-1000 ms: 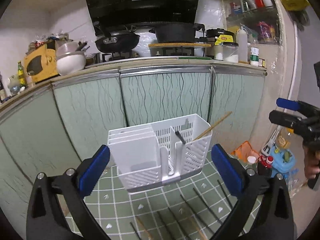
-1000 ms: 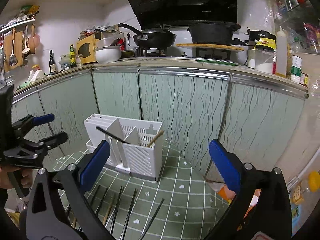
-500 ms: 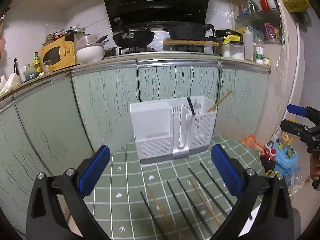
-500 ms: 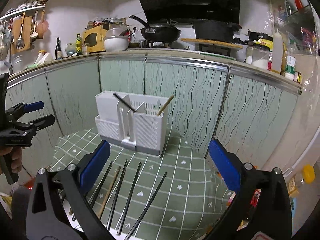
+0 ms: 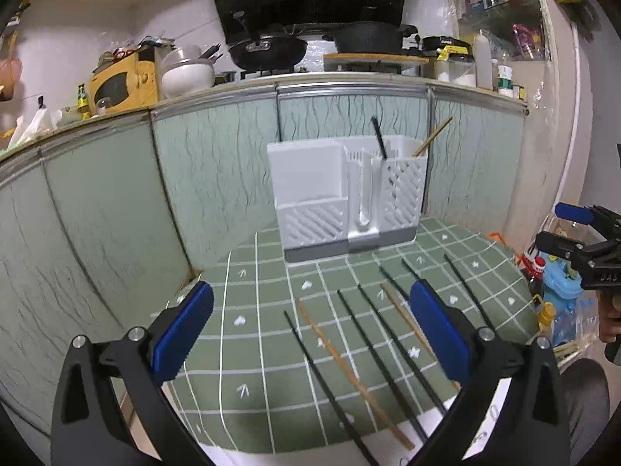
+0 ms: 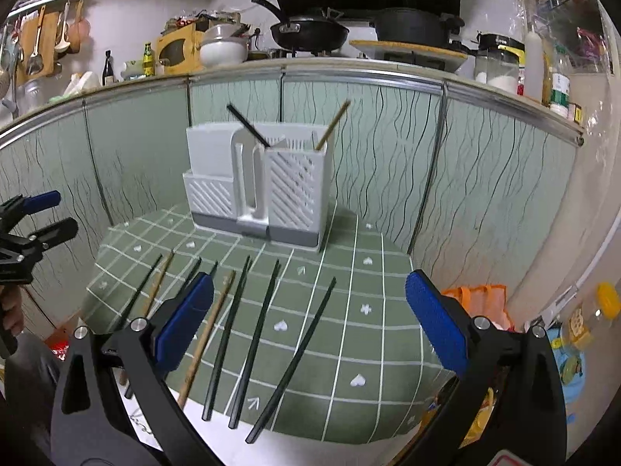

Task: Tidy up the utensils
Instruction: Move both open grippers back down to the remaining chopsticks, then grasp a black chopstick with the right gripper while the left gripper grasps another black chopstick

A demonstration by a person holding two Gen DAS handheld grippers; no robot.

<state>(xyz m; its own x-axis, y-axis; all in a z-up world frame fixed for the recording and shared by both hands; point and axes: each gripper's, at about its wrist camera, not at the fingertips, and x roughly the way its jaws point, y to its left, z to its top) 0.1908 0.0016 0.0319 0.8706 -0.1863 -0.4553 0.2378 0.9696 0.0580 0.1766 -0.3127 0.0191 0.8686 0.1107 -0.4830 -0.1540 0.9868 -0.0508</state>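
Observation:
A white utensil holder (image 5: 345,198) stands at the far side of a green checked mat (image 5: 271,310); it also shows in the right wrist view (image 6: 260,182). One black chopstick (image 5: 378,138) and one wooden chopstick (image 5: 432,136) lean in its right compartment. Several black and wooden chopsticks (image 6: 252,334) lie side by side on the mat near its front edge. My left gripper (image 5: 310,334) is open and empty above the mat's front left. My right gripper (image 6: 310,326) is open and empty above the loose chopsticks.
Green patterned cabinet doors (image 6: 388,147) stand close behind the holder. The counter above carries pans (image 6: 310,31), jars and a yellow appliance (image 5: 124,81). Bottles and toys (image 5: 559,283) sit on the floor at the right of the mat.
Both grippers have pulled back and up from the holder. The loose chopsticks on the mat have come into fuller view. Both grippers stay open.

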